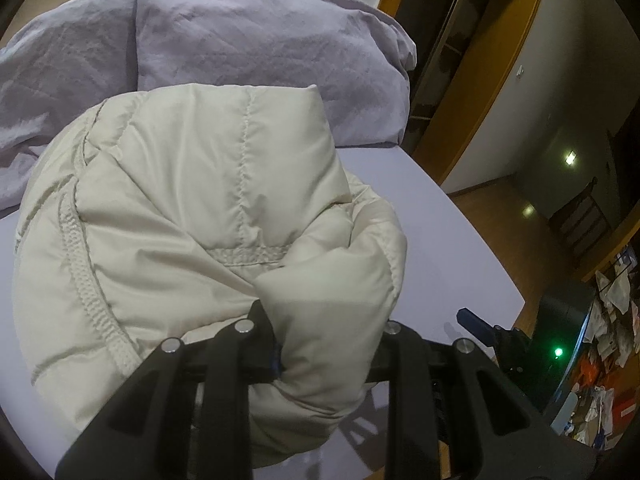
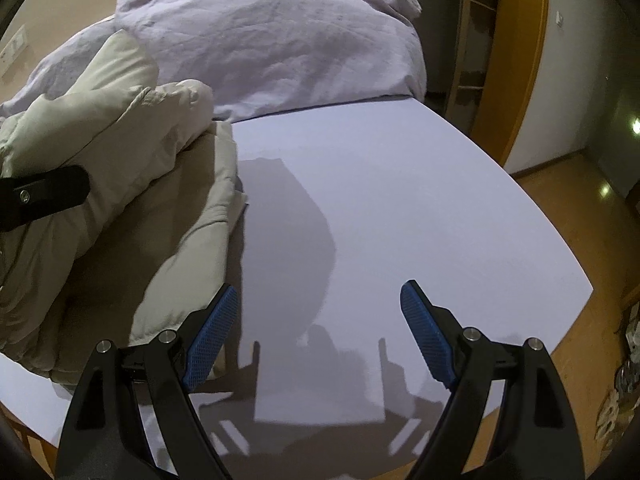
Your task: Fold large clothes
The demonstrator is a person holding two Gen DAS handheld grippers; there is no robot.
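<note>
My left gripper [image 1: 324, 340] was squeezed shut on a fat fold of the puffy cream quilted jacket [image 1: 192, 216]. The fold bulged out between its black fingers. The rest of the jacket sat bunched up just past them, on the smooth pale purple bed sheet [image 1: 432, 248].

My right gripper [image 2: 318, 332] was wide open and held nothing. Its blue bumpy pads [image 2: 212, 344] hung over the bare sheet, with the left pad just beside the jacket's edge.

Farther back lay a crumpled pale purple duvet [image 2: 280, 40], touching the jacket. Past the bed I saw an orange-brown wooden door frame [image 1: 472, 80].
</note>
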